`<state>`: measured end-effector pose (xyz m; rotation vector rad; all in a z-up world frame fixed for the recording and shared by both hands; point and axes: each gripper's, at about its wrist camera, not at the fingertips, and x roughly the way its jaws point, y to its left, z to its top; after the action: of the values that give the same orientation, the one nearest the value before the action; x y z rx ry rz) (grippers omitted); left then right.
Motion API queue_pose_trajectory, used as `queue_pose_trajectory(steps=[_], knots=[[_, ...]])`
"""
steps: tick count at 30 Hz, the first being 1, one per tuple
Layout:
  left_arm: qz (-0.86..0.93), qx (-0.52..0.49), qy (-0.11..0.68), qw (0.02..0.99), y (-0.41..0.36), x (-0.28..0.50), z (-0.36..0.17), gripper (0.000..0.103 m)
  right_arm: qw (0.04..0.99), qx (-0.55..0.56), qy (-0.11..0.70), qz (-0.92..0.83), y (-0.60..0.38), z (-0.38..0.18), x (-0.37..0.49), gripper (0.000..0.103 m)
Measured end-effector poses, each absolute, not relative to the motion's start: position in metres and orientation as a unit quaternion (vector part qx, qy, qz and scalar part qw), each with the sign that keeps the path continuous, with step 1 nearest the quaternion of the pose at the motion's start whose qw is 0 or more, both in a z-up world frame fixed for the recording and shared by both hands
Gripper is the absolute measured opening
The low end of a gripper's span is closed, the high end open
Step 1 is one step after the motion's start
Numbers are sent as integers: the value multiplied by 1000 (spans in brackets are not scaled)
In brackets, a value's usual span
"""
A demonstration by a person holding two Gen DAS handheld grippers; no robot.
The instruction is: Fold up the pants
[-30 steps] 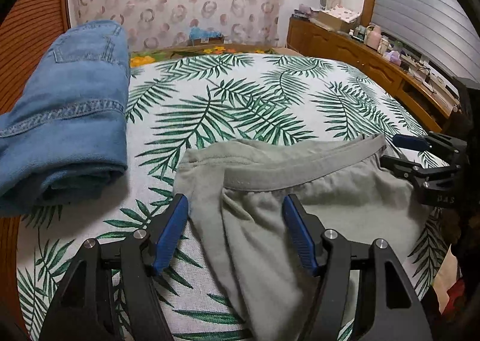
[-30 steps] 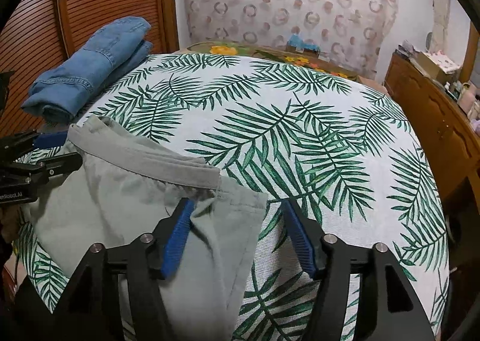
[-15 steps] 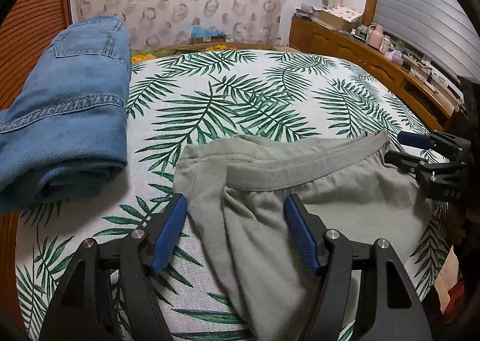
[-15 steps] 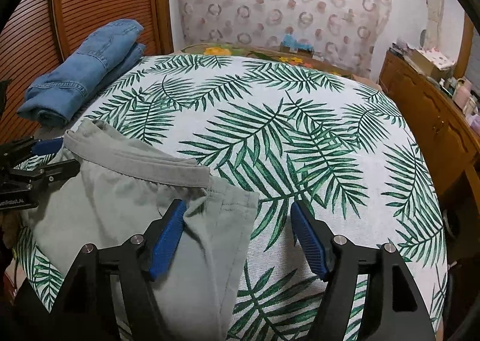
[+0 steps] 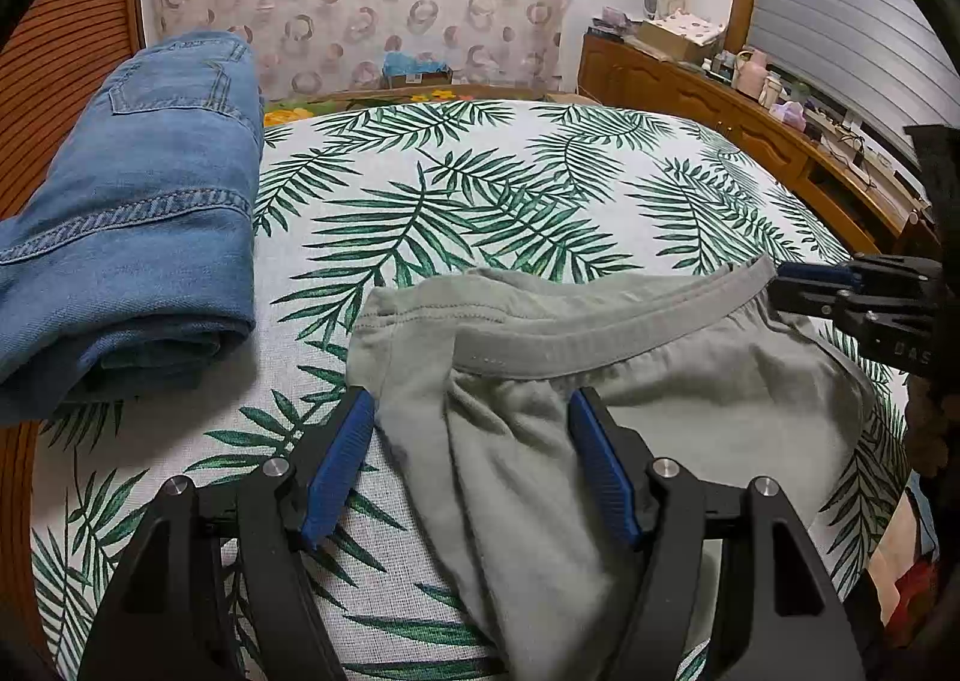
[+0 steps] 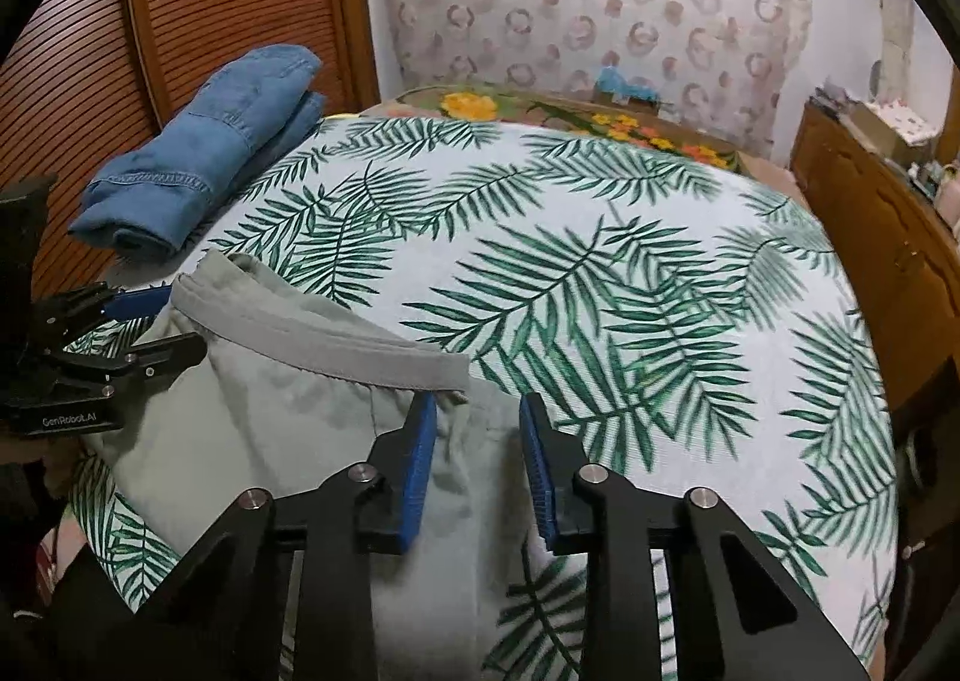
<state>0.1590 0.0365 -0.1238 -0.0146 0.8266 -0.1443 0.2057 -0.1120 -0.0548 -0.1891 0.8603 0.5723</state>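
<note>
Left wrist view shows a bed under a palm-leaf cover, bearing folded blue jeans at its left edge and grey-green pants at the near edge, waistband facing away. Both tongs angle down over the pants. The left tongs stand wide apart astride the pants' left corner, pads not pressing the cloth. Right wrist view shows the right tongs closing, narrowed to a small gap, with the pants' right edge between the pads just below the waistband's end.
</note>
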Motion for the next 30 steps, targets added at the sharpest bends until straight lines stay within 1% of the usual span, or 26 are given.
queue_pose_trajectory(steps=[1,4,10,18,19,21,23,25,26,27,30], knots=[[-70,-7,401,913,36,159,-124,69,861,-85,416,281,-110,-56,208,16],[-70,-7,401,913,36,159,-124,69,851,-87,428,293,-105,-58,214,5],[-70,-8,400,914,37,158,-124,69,876,-88,387,275,-107,-42,217,3],[-70,-8,400,914,38,158,-124,69,871,-90,409,259,-108,-54,221,4],[-71,-8,400,914,38,157,-123,69,871,-90,409,258,-108,-50,219,6],[-71,-8,400,914,37,158,-123,69,874,-97,404,251,-110,-46,212,7],[-70,-8,400,914,37,158,-123,69,875,-97,404,249,-115,-42,203,14],[-70,-8,400,914,37,157,-124,69,876,-91,404,246,-124,-40,195,32],[-70,-8,400,914,37,157,-124,69,877,-89,403,247,-128,-38,191,36],[-70,-8,400,914,37,158,-124,69,877,-85,402,250,-132,-37,187,42],[-70,-8,400,914,37,158,-124,69,874,-70,405,258,-141,-35,181,51]])
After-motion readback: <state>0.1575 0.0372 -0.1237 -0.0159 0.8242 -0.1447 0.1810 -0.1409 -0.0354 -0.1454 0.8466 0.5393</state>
